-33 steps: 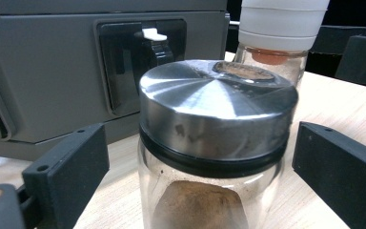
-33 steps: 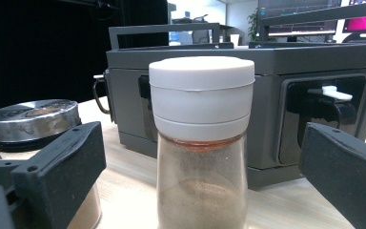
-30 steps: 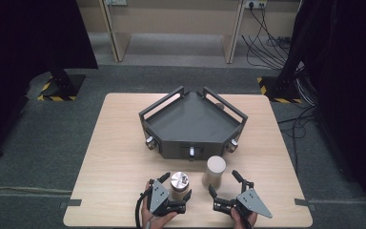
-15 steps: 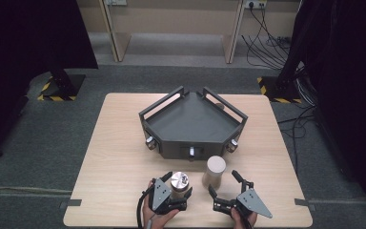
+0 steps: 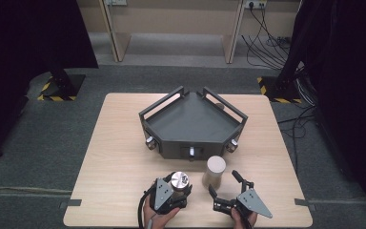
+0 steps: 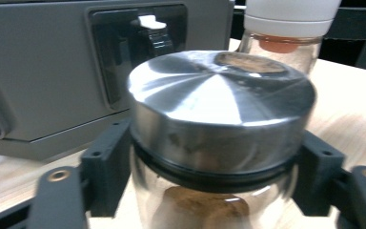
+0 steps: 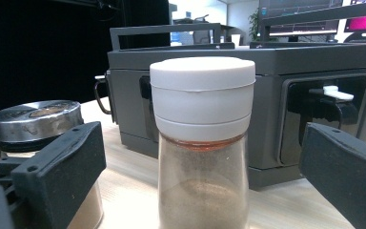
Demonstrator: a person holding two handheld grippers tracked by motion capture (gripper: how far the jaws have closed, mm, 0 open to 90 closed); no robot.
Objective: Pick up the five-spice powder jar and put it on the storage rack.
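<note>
On the table (image 5: 114, 157), just in front of the dark tray (image 5: 193, 121), the steel-lidded jar (image 5: 179, 182) is clamped by the just-closed left gripper (image 5: 177, 190). The white-capped shaker (image 5: 214, 170) stands ungripped between the right gripper's (image 5: 225, 184) wide-apart jaws.

You see a jar (image 6: 219, 143) with a shiny silver lid and brown powder inside. The bottle (image 7: 202, 143) beside it has a white cap and reddish-brown powder. The tray (image 5: 193, 121) is dark grey. The table (image 5: 119, 157) is light wood. Your grippers have black jaws.
</note>
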